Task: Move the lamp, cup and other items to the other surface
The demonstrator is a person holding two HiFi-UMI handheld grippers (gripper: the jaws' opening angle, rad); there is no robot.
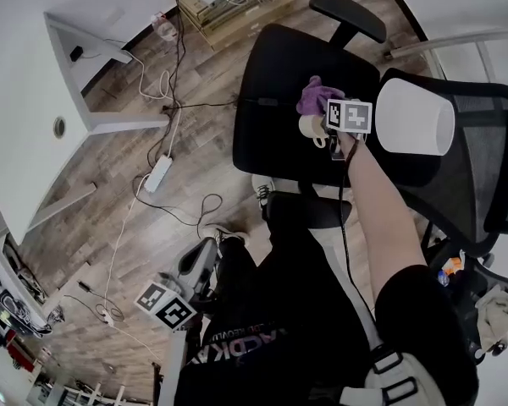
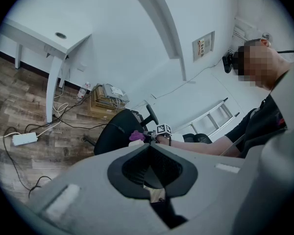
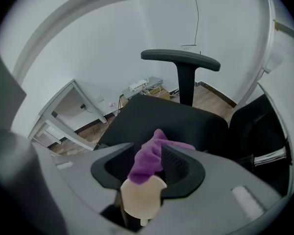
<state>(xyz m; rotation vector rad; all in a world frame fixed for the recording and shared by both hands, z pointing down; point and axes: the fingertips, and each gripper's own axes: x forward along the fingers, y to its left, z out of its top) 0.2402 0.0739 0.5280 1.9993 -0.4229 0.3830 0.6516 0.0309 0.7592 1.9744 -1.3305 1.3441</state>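
Note:
A cream cup (image 3: 141, 199) with a purple cloth (image 3: 147, 163) bunched in it sits between the jaws of my right gripper (image 3: 149, 149). The cloth brushes the right pad, a dark gap shows on the left, and the jaws stand open around the cup. From the head view, the cup (image 1: 309, 127) and cloth (image 1: 316, 96) are low over the black chair seat (image 1: 275, 134), just left of that gripper's marker cube (image 1: 349, 115). A white lampshade-like cylinder (image 1: 411, 115) lies right of it. My left gripper (image 2: 148, 147) is shut and empty, low by the person's legs.
A second black mesh chair (image 1: 491, 167) stands at the right. A white desk (image 1: 25, 100) is at the left, with a power strip (image 1: 157, 174) and loose cables across the wood floor. A black armrest (image 1: 347, 11) rises behind the seat.

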